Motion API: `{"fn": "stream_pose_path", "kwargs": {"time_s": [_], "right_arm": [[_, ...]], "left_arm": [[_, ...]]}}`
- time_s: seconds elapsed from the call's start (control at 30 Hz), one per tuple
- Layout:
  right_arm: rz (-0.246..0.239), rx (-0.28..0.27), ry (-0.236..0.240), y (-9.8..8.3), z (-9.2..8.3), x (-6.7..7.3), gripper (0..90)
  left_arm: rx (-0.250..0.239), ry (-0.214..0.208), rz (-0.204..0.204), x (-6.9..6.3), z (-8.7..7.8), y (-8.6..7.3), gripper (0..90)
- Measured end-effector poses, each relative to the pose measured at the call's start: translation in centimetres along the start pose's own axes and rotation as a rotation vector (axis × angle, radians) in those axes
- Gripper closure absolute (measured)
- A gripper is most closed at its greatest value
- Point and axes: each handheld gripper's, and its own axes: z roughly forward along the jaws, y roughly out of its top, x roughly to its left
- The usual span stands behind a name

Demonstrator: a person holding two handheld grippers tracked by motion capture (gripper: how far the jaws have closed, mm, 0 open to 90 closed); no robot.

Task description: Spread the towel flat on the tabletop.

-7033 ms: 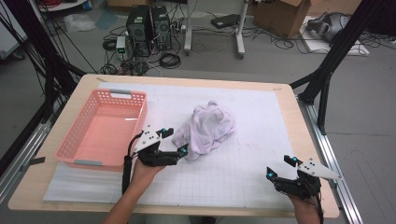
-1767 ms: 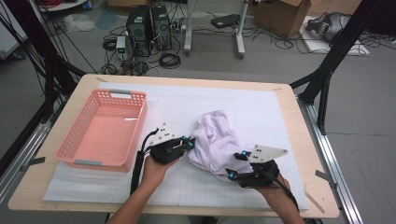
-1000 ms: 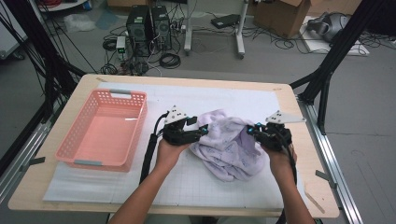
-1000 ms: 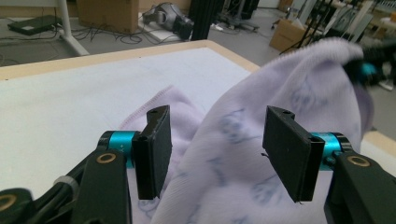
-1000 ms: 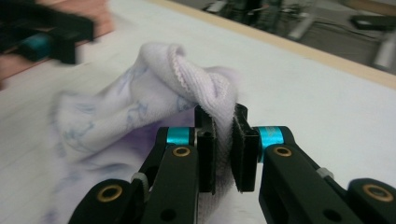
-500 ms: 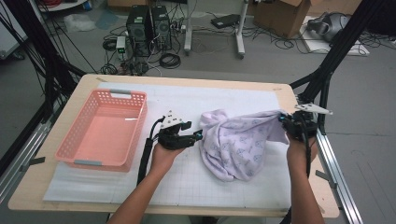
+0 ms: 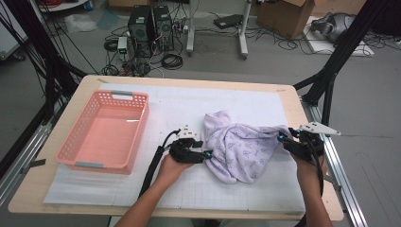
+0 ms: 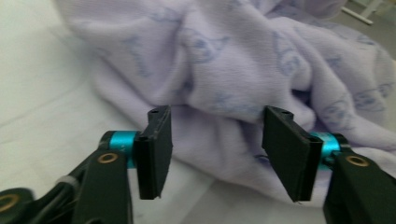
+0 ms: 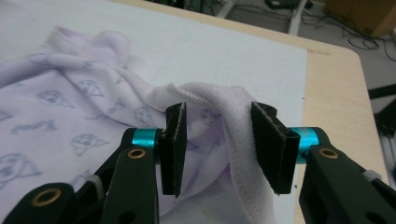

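With its jaws just parted off the hem between them, the right hand-held gripper [image 7: 283, 139] frees the spread lilac garment [image 7: 241, 144], while the left hand-held gripper [image 7: 206, 154] hovers open beside it.

Left gripper [image 7: 204, 153] gapes low; right gripper [image 7: 283, 140] has just been opening.

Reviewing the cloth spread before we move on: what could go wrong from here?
1. The right tongs have just been opening, and the hem of the lilac garment lies loose between the pads; it may sag back and bunch up.
2. The left tongs stand open over a thick fold, so closing could catch several layers at once.
3. The right hem sits close to the white mat's right edge.
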Motion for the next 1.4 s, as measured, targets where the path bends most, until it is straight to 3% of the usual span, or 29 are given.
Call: {"fn": "stream_pose_path", "kwargs": {"time_s": [0.17, 0.23, 0.3, 0.33, 0.37, 0.43, 0.47, 0.6, 0.77, 0.87, 0.97, 1.07, 1.13, 1.27, 1.33, 1.4], "right_arm": [[-0.001, -0.043, 0.024, -0.1, -1.6, 0.0, 55.9], [-0.003, -0.03, 0.028, 0.0, -2.0, -0.2, 55.9], [-0.004, -0.029, 0.034, 0.1, -2.2, -0.4, 56.0], [-0.003, -0.029, 0.044, 0.0, -2.3, -0.4, 55.9], [-0.009, -0.025, 0.075, -0.3, -2.3, -0.3, 55.9], [-0.018, -0.021, 0.095, -0.5, -2.3, -0.1, 55.5], [-0.03, -0.005, 0.134, -0.8, -2.1, 0.1, 55.0], [-0.082, 0.05, 0.213, -2.0, -1.2, 1.4, 51.8], [-0.149, 0.13, 0.35, -3.4, 0.8, 3.8, 41.8], [-0.188, 0.182, 0.4, -4.1, 2.3, 5.4, 38.0], [-0.231, 0.234, 0.399, -4.5, 3.8, 6.8, 38.9], [-0.281, 0.264, 0.371, -4.9, 4.9, 7.9, 40.2], [-0.271, 0.232, 0.356, -4.6, 5.0, 8.1, 43.9], [-0.273, 0.223, 0.399, -4.3, 5.6, 9.5, 51.2], [-0.302, 0.227, 0.401, -4.2, 5.8, 10.3, 64.9], [-0.309, 0.233, 0.414, -4.0, 5.8, 10.4, 84.1]], "left_arm": [[0.054, 0.013, 0.066, -1.8, 1.7, 0.2, 36.1], [0.1, 0.039, 0.119, -2.6, 2.5, 0.1, 37.6], [0.121, 0.095, 0.198, -3.2, 2.9, 0.0, 50.5], [0.119, 0.104, 0.208, -3.1, 2.8, 0.1, 59.1], [0.119, 0.101, 0.198, -2.9, 2.7, 0.2, 67.8], [0.116, 0.111, 0.191, -2.4, 2.1, 0.4, 69.0], [0.109, 0.117, 0.185, -2.0, 1.6, 0.5, 69.3], [0.07, 0.129, 0.149, -0.7, 0.0, 0.8, 69.1], [0.01, 0.16, 0.094, 1.3, -2.6, 0.9, 68.3], [-0.017, 0.199, 0.071, 2.4, -3.9, 0.8, 69.1], [-0.035, 0.237, 0.043, 3.5, -4.9, 0.7, 69.4], [-0.046, 0.236, 0.009, 4.2, -5.3, 0.5, 69.1], [-0.042, 0.226, 0.001, 4.3, -5.2, 0.4, 68.3], [-0.042, 0.223, 0.004, 4.0, -5.0, 0.4, 67.2], [-0.042, 0.225, 0.001, 4.1, -4.9, 0.4, 67.3], [-0.043, 0.228, 0.003, 4.1, -5.0, 0.4, 67.4]]}}
